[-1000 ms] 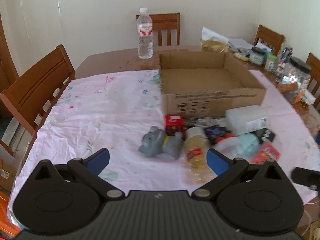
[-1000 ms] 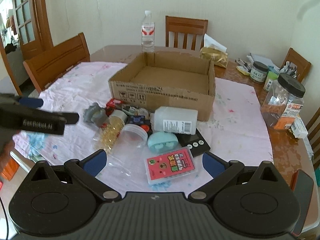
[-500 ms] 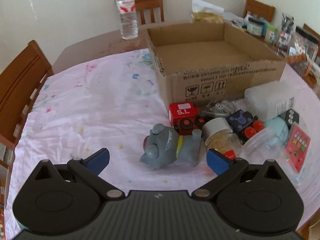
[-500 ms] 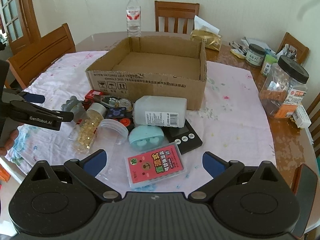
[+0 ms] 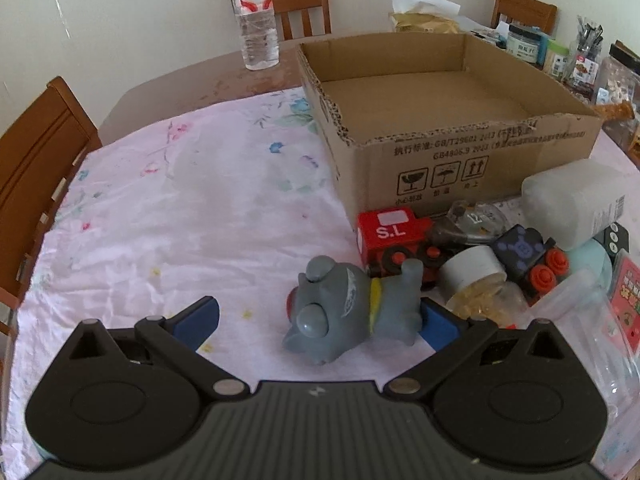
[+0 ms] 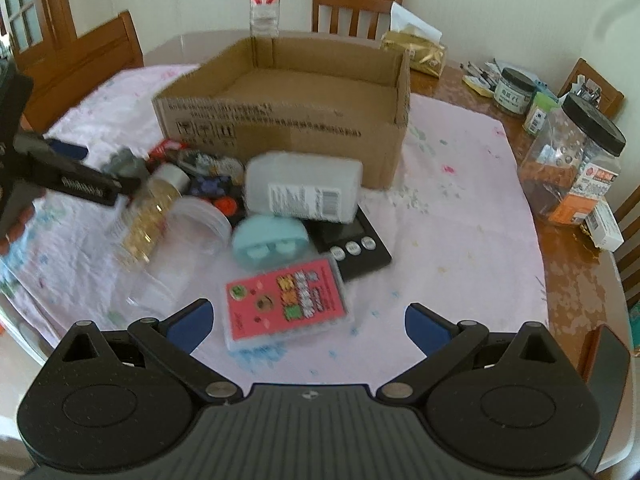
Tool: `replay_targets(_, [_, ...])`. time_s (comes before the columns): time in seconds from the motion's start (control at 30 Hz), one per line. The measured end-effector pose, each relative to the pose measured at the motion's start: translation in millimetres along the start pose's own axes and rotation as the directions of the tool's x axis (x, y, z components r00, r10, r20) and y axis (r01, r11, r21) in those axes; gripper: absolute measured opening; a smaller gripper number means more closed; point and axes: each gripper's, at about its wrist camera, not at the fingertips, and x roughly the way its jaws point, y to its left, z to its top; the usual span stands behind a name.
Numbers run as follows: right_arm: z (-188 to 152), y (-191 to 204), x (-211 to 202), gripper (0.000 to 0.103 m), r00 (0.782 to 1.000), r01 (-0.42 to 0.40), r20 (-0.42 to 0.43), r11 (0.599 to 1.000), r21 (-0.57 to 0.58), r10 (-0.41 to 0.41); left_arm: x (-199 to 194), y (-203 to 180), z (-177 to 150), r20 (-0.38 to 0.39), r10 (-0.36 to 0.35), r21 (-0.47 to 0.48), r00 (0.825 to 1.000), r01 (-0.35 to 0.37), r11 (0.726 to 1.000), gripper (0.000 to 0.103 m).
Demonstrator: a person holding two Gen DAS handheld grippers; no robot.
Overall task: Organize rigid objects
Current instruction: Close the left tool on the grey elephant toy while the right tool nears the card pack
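Note:
A grey rubber toy animal [image 5: 352,312] lies on its side on the pink cloth, between the open fingers of my left gripper [image 5: 316,320]; the right finger touches or nearly touches its back. An open cardboard box [image 5: 452,120] stands behind it, empty inside. In the right wrist view my right gripper [image 6: 308,320] is open just above a pink card box [image 6: 286,300]. The left gripper [image 6: 68,176] shows there at the far left by the grey toy [image 6: 124,162].
A pile lies before the box: red toy train [image 5: 394,236], jar of yellow capsules [image 5: 476,280], dark toy block [image 5: 528,252], white bottle [image 6: 302,188], teal case [image 6: 270,240], black scale [image 6: 352,240], clear tub [image 6: 192,232]. Water bottle [image 5: 256,20], jars [image 6: 572,168] and chairs surround the table.
My left gripper has moved forward and down until the grey toy lies between its fingers. My right gripper has moved closer to the pink card box.

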Motion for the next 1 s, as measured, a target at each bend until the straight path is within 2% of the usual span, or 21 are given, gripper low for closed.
replay_targets(0.23, [-13,5,28,0.103,0.996,-0.078,-0.037,0.996,-0.053,0.077,4,11,-3,0.011,-0.048,-0.056,0.999,0.049,0.997,0.103])
replay_targets(0.37, [-17,11,45,0.103,0.996,-0.082,-0.045,0.992,-0.092,0.078,9,14,-7,0.013,-0.076,-0.081,0.997,0.077,0.994,0.103])
replay_targets(0.5, [-18,11,47,0.103,0.995,-0.095,-0.012,0.992,-0.089,0.094,18,15,-12,-0.017,-0.1,-0.083,0.995,0.098,0.992,0.103])
replay_targets(0.77, [-22,6,48,0.103,0.992,-0.105,0.062,0.989,-0.101,0.112,24,11,-8,-0.006,-0.1,-0.054,0.995,0.099,0.994,0.103])
replay_targets(0.9, [-22,5,48,0.103,0.99,-0.114,0.076,0.987,-0.113,0.123,24,11,-8,0.006,-0.118,-0.033,0.993,0.119,0.992,0.102])
replay_targets(1.0, [-21,4,50,0.103,0.986,-0.133,0.083,0.981,-0.141,0.146,24,13,-7,0.016,-0.167,-0.023,0.986,0.167,0.986,0.1])
